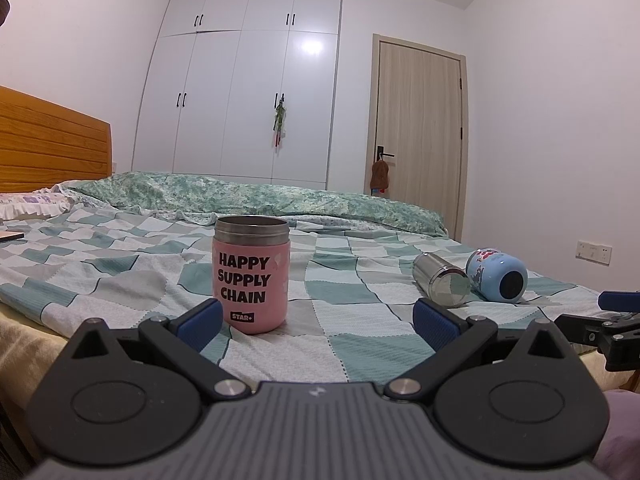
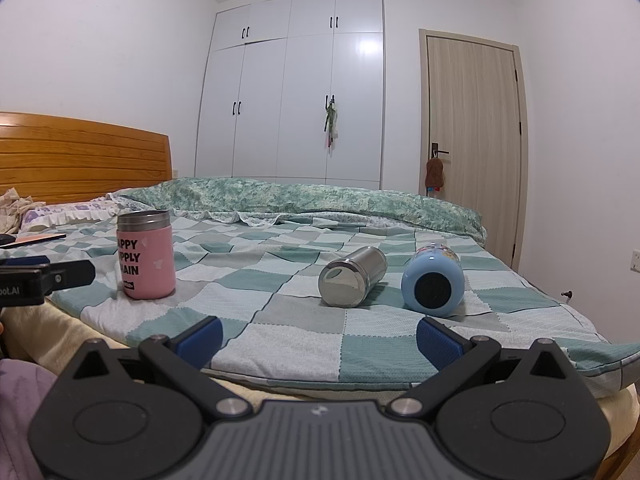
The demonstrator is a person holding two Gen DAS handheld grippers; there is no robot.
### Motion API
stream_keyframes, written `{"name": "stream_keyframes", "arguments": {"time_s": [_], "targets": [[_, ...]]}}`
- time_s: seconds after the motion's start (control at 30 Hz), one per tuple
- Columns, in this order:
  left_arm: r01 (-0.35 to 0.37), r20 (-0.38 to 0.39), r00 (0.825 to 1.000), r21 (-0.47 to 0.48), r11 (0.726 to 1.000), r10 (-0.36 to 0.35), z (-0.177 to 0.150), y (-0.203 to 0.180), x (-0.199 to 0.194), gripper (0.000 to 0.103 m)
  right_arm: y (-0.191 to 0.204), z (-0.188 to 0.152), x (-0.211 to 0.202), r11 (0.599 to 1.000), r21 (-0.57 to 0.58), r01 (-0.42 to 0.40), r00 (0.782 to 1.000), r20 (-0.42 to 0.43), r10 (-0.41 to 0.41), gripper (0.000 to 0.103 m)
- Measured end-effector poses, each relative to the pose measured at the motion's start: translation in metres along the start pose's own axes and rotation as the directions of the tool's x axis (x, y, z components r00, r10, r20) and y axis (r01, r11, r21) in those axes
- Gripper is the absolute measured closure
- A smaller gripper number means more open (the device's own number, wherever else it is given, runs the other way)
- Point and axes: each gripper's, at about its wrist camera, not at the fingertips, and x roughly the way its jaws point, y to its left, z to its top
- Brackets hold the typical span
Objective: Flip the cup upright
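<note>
A pink cup [image 1: 251,276] with black lettering and a steel rim stands upright on the checked bedspread; it also shows in the right wrist view [image 2: 146,254]. A steel cup [image 2: 353,276] lies on its side, base toward me, and shows in the left wrist view [image 1: 442,279]. A light blue cup [image 2: 433,280] lies on its side beside it, and shows in the left wrist view [image 1: 496,275]. My left gripper [image 1: 318,322] is open and empty, just short of the pink cup. My right gripper [image 2: 319,340] is open and empty, in front of the two lying cups.
The bed's near edge runs just under both grippers. A rolled green quilt [image 2: 304,198] lies across the far side. A wooden headboard [image 2: 80,158] and pillow stand at the left. A phone-like flat object [image 2: 36,240] lies at the far left. Wardrobe and door stand behind.
</note>
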Motion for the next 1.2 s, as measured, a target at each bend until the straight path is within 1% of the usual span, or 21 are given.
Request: {"name": "stream_keyframes", "arguments": {"time_s": [1.2], "targets": [[0.001, 0.003, 1.000, -0.003, 1.000, -0.001, -0.0005, -0.0018, -0.0003, 0.000, 0.0002, 0.0002, 0.0005, 1.000, 0.000, 0.000, 1.000, -0.004, 0.000, 0.000]]}}
